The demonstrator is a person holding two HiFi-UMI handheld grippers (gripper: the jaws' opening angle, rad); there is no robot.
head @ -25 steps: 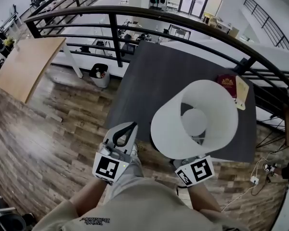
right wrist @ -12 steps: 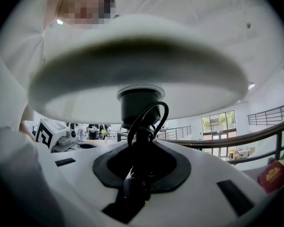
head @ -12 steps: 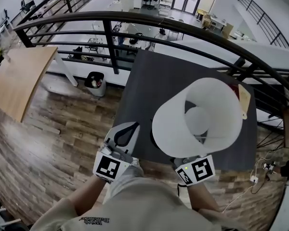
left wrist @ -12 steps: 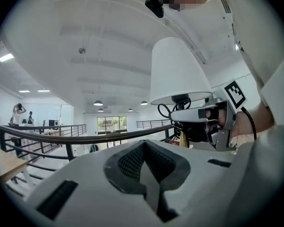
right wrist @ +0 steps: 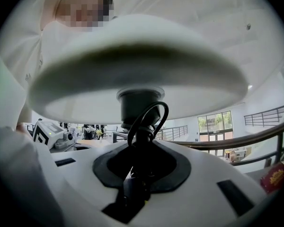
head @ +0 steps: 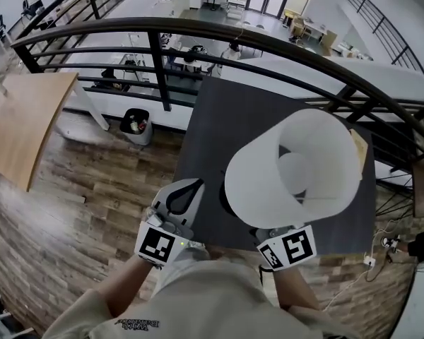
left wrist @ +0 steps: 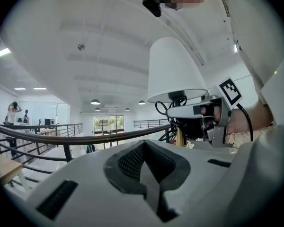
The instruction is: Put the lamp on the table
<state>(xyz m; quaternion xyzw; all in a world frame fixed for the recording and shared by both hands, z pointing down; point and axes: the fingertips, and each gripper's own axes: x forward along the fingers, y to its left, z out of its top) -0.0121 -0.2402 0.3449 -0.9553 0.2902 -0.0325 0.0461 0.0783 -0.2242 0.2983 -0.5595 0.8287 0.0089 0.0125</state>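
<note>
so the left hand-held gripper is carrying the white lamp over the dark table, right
No: the right hand-held gripper carries the white lamp over the dark table, its jaws clamped on the dark stem, as the right gripper view shows. The left hand-held gripper is shut and empty.

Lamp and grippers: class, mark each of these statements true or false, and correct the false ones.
1. The right gripper is shut on the lamp, at its dark stem below the shade. True.
2. The left gripper also grips the lamp. False: its jaws are together, with nothing between them.
3. The shade is black. False: it is white.
4. The dark table stands beside a railing. True.
</note>
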